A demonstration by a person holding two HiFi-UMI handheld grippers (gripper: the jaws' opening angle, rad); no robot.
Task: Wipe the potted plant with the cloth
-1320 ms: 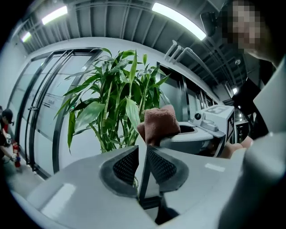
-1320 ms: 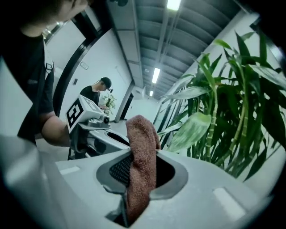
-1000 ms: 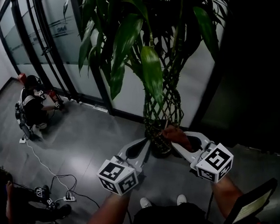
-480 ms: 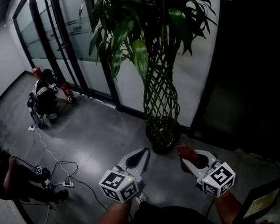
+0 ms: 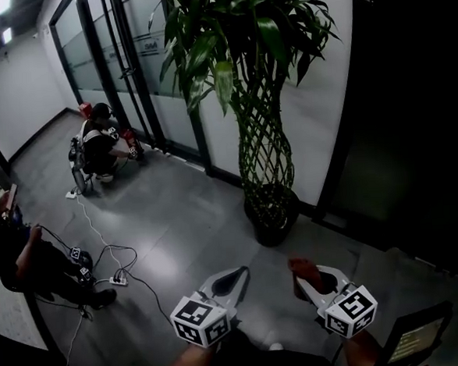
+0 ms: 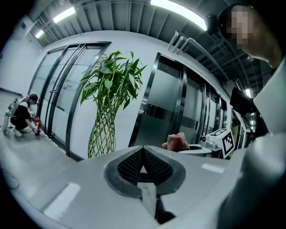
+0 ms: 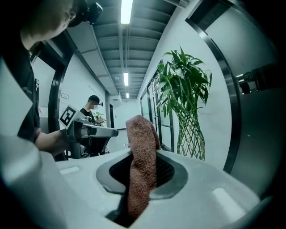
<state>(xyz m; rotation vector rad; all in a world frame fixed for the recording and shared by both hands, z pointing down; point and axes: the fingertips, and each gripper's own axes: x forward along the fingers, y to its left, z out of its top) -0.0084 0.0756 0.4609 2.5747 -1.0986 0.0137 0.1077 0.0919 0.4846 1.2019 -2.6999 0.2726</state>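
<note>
head view looks down on both forearms held low and close to the body, each gripper pointing forward and about level toward the potted plant (image 5: 266,160). it stands well apart from them on the grey floor (image 5: 185,228), against a white wall panel.

the left gripper (image 5: 240,273) has its fingers (image 6: 127,166) clenched tip to tip with nothing between them. their inner pads are black mesh set in smooth pale grey shells. the right gripper (image 5: 306,276) is clamped on the cloth (image 7: 142,143), a rust-brown, nubbly terry piece that stands up out of the fingers in a folded, rounded hump.

each gripper carries a white cube (image 5: 199,321) printed with black square markers, with no words on them. small lettering on the frosted glass doors (image 5: 138,59) is too small to read.

the plant is a lattice of thin green stems woven into a bulging, vase-like column. it is topped with long glossy pointed leaves and sits in a round dark pot (image 5: 273,218). a person (image 5: 101,144) crouches by the doors, and thin cables (image 5: 110,276) trail across the floor.
</note>
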